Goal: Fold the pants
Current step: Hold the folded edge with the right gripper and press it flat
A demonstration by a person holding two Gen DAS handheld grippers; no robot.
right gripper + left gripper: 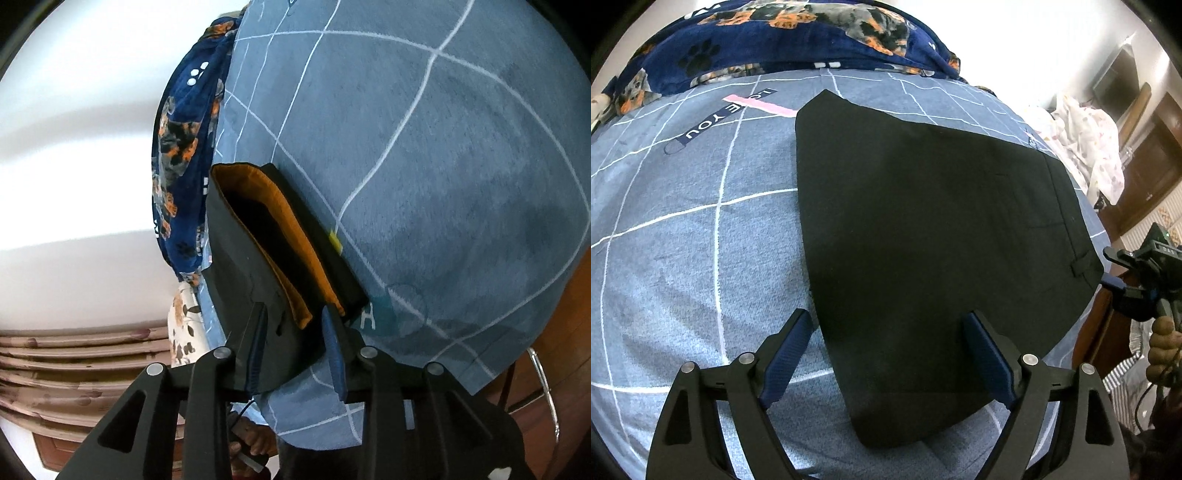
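Black pants (923,229) lie folded flat on a blue checked bedsheet (683,240), waistband with a belt loop at the right. My left gripper (886,325) is open, its fingers apart over the pants' near left edge. My right gripper (295,314) shows at the right edge of the left wrist view (1134,273) by the waistband. In the right wrist view its fingers straddle the waistband of the pants (251,273), whose orange lining (295,236) shows, with a gap on each side.
A navy dog-print blanket (775,40) lies bunched along the far side of the bed. White floral bedding (1086,147) and dark wooden furniture (1145,166) are at the right. The bed's edge and a metal ring (546,398) show in the right wrist view.
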